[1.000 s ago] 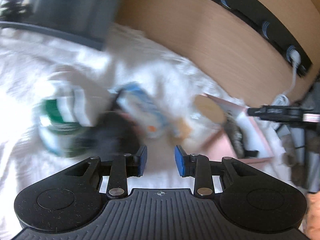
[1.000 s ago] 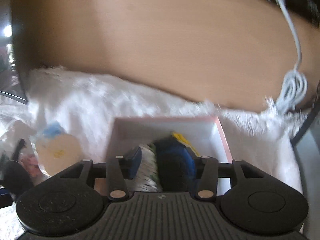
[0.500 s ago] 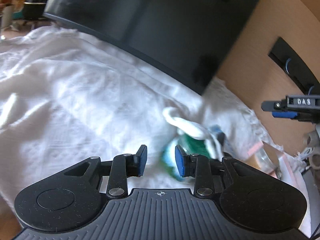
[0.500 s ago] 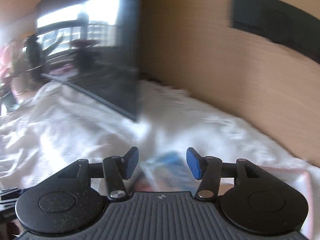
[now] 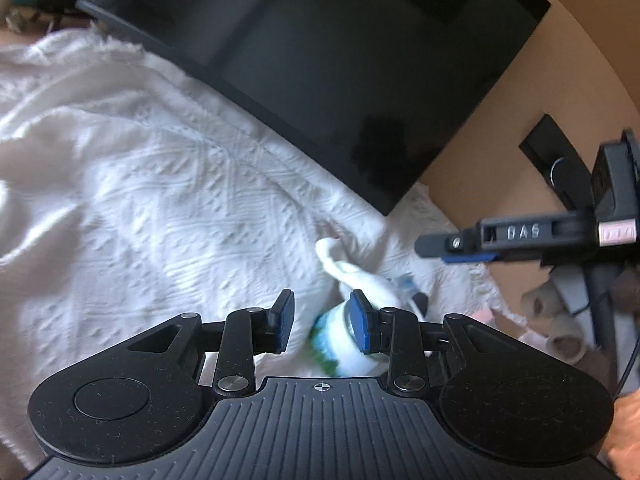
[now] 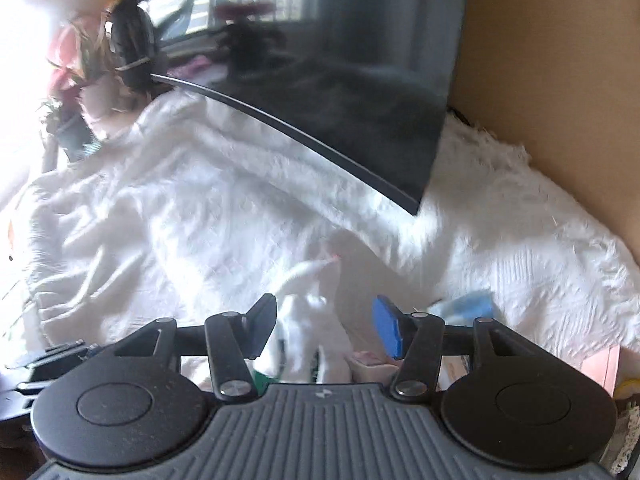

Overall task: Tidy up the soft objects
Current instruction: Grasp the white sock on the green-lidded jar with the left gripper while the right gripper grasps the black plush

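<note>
Left gripper (image 5: 322, 326): our fingers spread, empty | Right gripper (image 6: 325, 330): fingers spread, just opened wider, holding nothing | White sock (image 5: 352, 320): lies on the white blanket (image 5: 140, 200) beneath both, near the dark monitor (image 5: 340, 72)

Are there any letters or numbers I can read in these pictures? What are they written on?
"DAS": raised letters on the right tool, seen from the left wrist view.
Pink label beside it: marks too blurred to read.
Right wrist view: nothing readable.
</note>
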Tool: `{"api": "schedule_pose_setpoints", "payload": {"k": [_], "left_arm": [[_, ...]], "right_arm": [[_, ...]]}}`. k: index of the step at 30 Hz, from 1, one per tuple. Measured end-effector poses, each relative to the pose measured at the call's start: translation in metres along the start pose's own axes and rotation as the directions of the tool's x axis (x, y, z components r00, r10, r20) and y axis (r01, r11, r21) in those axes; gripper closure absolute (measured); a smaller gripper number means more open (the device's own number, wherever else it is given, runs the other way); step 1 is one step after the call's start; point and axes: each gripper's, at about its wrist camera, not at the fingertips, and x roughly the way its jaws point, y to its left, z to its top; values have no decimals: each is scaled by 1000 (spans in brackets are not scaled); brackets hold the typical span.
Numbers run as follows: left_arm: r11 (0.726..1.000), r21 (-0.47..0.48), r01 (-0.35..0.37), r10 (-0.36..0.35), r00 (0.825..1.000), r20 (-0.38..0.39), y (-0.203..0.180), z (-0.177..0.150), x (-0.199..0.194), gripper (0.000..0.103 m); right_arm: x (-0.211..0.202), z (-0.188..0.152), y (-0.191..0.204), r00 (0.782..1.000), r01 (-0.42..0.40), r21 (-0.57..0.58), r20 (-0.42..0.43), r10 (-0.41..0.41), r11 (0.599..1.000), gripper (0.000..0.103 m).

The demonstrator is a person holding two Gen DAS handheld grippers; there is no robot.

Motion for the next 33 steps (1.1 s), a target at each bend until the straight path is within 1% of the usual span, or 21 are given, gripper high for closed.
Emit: {"api": "schedule_pose_setpoints", "payload": {"k": [3,5,7,8,9,10,11,12,13,15,18,20,21,22,24,25,26,27,29,31,33], "left_arm": [[995,-91,50,-55,997,-46,0,16,23,69],[985,-161,62,-77,993,-91,-1,29,49,70],[982,-188,34,-61,989,-136,-3,41,79,70],[982,-188,-6,-27,985,-169,-5,47,97,70],[982,-182,-51,12,978,-210,-7,50,114,70],[981,-170,-91,45,965,-257,-8,53,130,70],[982,-153,-107,58,953,-297,-10,54,144,70],[984,-149,-100,47,945,-322,-12,54,155,71],[984,-159,-85,25,937,-348,-14,54,163,70],[985,-159,-72,6,924,-383,-21,55,176,69],[991,-113,-72,17,903,-429,-32,55,194,69],[992,-101,-82,26,888,-459,-34,53,206,69],[991,-104,-82,23,880,-474,-35,51,211,71],[991,-109,-74,12,872,-489,-35,48,216,79],[992,-119,-45,-23,859,-512,-36,45,221,86],[992,-122,-24,-43,858,-511,-36,44,220,86],[992,-127,0,-64,863,-502,-37,43,218,87],[991,-134,17,-80,871,-485,-38,44,213,88],[987,-155,51,-116,886,-448,-39,45,203,88],[981,-173,83,-147,904,-402,-39,47,191,90],[978,-180,110,-170,915,-366,-42,48,183,90]], "right_arm": [[-6,-2,-21,1000,-20,38,9,20,999,49],[-16,-10,-34,1000,-5,34,31,4,999,49],[-27,-22,-43,998,21,-1,62,-21,1000,49],[-34,-29,-48,996,37,-16,76,-36,999,49],[-40,-35,-53,996,43,-22,85,-41,999,49],[-47,-42,-58,995,47,-26,93,-45,999,49],[-54,-49,-64,993,55,-27,102,-52,998,49],[-60,-55,-67,992,62,-33,112,-58,998,49],[-66,-62,-71,990,72,-41,125,-66,997,49],[-75,-75,-78,986,89,-48,148,-81,995,49],[-78,-97,-82,989,50,-67,143,-40,996,46],[-69,-111,-78,993,21,-82,114,-11,996,46],[-62,-117,-72,996,5,-89,93,3,996,46],[-54,-122,-67,997,-6,-94,74,13,996,46],[-39,-129,-56,998,-16,-110,57,23,994,46],[-31,-130,-52,998,-19,-121,57,26,992,46],[-23,-130,-48,998,-21,-131,58,28,991,45],[-15,-128,-46,998,-21,-135,57,29,991,45],[3,-121,-47,999,-35,-121,36,40,992,36],[16,-118,-50,998,-67,-94,9,68,993,35],[24,-116,-50,998,-60,-73,14,61,996,33]]}}
